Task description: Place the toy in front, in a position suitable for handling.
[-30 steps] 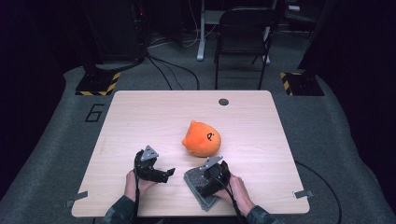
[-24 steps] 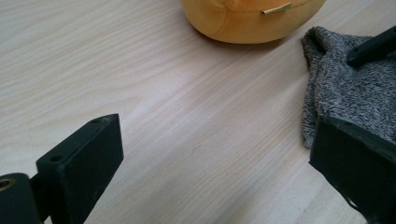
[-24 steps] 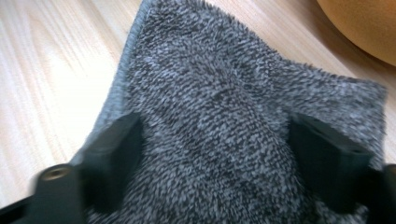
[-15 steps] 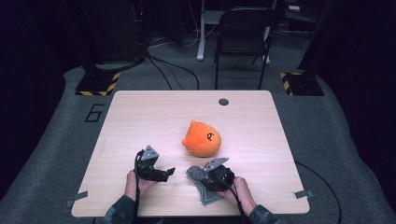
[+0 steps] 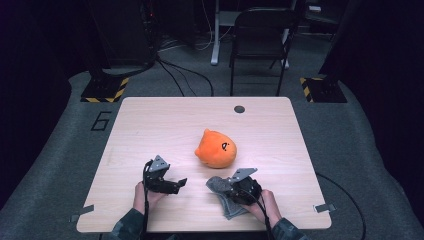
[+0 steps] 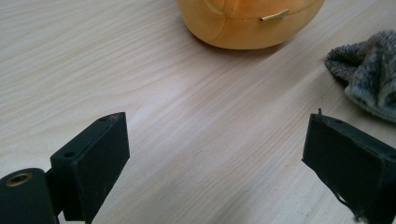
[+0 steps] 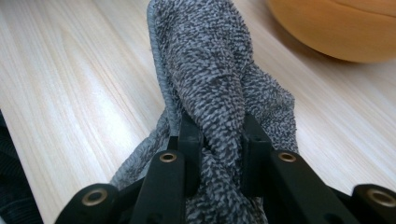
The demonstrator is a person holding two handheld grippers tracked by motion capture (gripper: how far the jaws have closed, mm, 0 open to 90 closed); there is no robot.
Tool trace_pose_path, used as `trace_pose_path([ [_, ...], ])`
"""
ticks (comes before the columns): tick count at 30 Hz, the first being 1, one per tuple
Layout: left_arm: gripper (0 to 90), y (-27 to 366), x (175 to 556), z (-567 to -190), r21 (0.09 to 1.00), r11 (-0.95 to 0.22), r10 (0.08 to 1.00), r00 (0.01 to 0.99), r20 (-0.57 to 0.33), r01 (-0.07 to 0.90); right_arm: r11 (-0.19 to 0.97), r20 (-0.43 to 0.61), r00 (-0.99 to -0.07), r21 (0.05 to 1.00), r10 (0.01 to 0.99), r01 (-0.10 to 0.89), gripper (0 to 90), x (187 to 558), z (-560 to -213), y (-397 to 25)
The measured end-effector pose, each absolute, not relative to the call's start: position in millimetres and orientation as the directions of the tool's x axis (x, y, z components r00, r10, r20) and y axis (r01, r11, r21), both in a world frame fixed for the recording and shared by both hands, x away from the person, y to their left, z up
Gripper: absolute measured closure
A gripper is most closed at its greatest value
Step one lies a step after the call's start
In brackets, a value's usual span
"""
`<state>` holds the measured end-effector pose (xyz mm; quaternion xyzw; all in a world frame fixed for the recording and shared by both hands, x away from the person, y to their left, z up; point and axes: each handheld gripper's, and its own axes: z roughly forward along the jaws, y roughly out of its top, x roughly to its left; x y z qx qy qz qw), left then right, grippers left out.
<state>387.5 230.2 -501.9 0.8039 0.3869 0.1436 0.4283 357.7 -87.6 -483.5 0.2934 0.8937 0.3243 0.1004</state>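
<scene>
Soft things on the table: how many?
2. An orange plush toy sits mid-table; a grey cloth lies at the near edge, pinched in the right gripper. None seem hidden.

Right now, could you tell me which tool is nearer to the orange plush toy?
Right. The right tool, shut on the grey cloth, sits just below the orange plush toy. The left tool, open, lies farther off to the toy's lower left.

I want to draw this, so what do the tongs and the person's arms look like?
The left tongs and right tongs are black, each with two flat, blocky jaws on linked bars with brass-coloured rivets. A grey three-cornered plate sits on top of each, and a black cable trails back along each arm. The sleeves look dark greenish.
</scene>
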Motion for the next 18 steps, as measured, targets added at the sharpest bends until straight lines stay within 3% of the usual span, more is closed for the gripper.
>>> trace_pose_path([
  [18, 6.5, 231, 390, -502, 0.798, -0.334, 0.74, 0.664, -0.108, 0.502, 0.483, -0.01, -0.64, 0.664, 0.769, 0.57, 73.9, 381, -464, -163],
])
